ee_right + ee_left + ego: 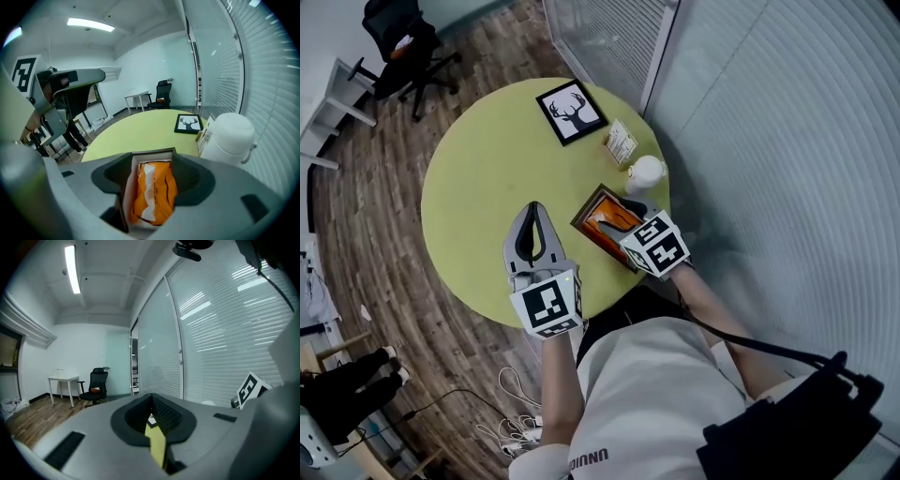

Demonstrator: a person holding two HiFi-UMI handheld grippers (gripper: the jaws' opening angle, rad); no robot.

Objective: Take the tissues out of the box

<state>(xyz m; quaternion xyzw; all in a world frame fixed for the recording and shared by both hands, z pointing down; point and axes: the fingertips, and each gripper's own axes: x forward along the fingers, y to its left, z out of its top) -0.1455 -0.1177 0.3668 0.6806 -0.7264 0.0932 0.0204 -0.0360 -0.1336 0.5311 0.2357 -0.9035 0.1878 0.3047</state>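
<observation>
An open brown box stands near the right edge of the round yellow-green table, with an orange tissue pack lying inside. My right gripper hangs over the box, open. In the right gripper view its jaws stand wide on either side of the box, and the orange pack lies between them untouched. My left gripper hovers over the table to the left of the box, shut and empty. The left gripper view shows only a thin slit between that gripper's jaws.
A white lidded jar stands just beyond the box, with a small card holder and a framed deer picture behind it. A glass wall with blinds runs along the right. An office chair and floor cables lie off the table.
</observation>
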